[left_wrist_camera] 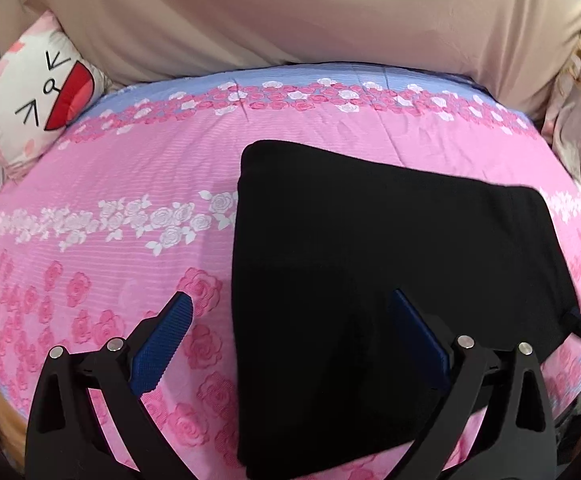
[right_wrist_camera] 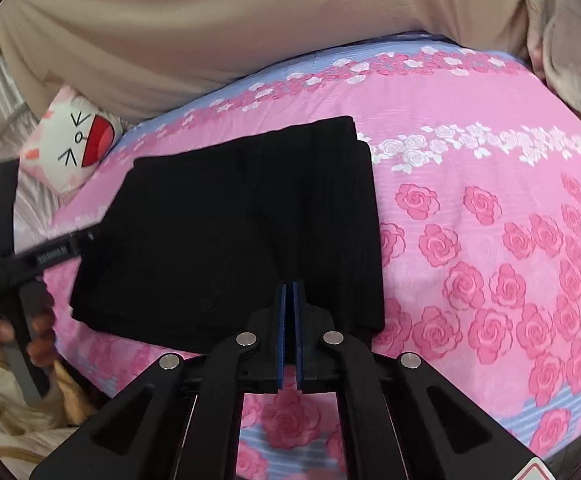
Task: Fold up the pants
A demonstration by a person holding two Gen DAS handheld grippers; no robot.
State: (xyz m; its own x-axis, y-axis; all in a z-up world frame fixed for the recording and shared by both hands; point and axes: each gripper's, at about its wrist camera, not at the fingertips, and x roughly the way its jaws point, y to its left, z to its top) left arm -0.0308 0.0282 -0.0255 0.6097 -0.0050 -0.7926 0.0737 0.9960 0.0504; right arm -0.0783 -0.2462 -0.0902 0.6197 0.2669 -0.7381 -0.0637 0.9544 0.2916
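Pink floral bedspread, folded black pants

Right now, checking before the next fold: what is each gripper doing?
Left gripper: open, fingers astride the edge of the folded black fabric pants, holding nothing.
Right gripper: shut; no grip can be told.

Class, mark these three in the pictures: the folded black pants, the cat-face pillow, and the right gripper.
Folded black pants (left_wrist_camera: pixel 370 260): left wrist view, middle of the top layer.
Cat-face pillow (left_wrist_camera: pixel 38 100): left wrist view, its printed face.
Right gripper (right_wrist_camera: pixel 289 292): right wrist view, between its closed blue fingertips.
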